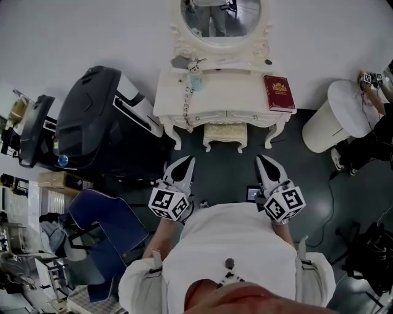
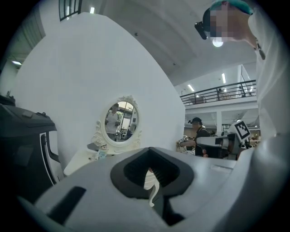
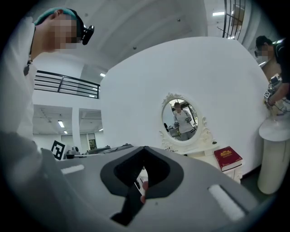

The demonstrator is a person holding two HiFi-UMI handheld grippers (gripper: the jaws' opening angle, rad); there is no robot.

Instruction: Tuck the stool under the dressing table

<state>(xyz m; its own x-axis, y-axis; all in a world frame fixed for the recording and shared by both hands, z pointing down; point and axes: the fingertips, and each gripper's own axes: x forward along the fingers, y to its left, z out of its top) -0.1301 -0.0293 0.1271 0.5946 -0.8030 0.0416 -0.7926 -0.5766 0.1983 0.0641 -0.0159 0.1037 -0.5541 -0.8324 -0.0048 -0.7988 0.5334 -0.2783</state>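
The cream dressing table (image 1: 215,89) with its oval mirror (image 1: 220,17) stands against the white wall at the top of the head view. The cream padded stool (image 1: 225,134) sits between the table's legs, its front edge just showing below the drawer front. My left gripper (image 1: 185,161) and right gripper (image 1: 263,159) hang in the air in front of my chest, well short of the stool, both pointing toward the table. Both are shut with nothing in them. The right gripper view shows the mirror (image 3: 180,118) and the table beyond the closed jaws.
A red book (image 1: 279,92) lies on the table's right end. A big black chair-like machine (image 1: 98,122) stands left of the table, a blue chair (image 1: 104,227) nearer me. A white round pedestal (image 1: 334,116) and a person (image 1: 368,135) are at the right. A small device (image 1: 253,194) lies on the dark floor.
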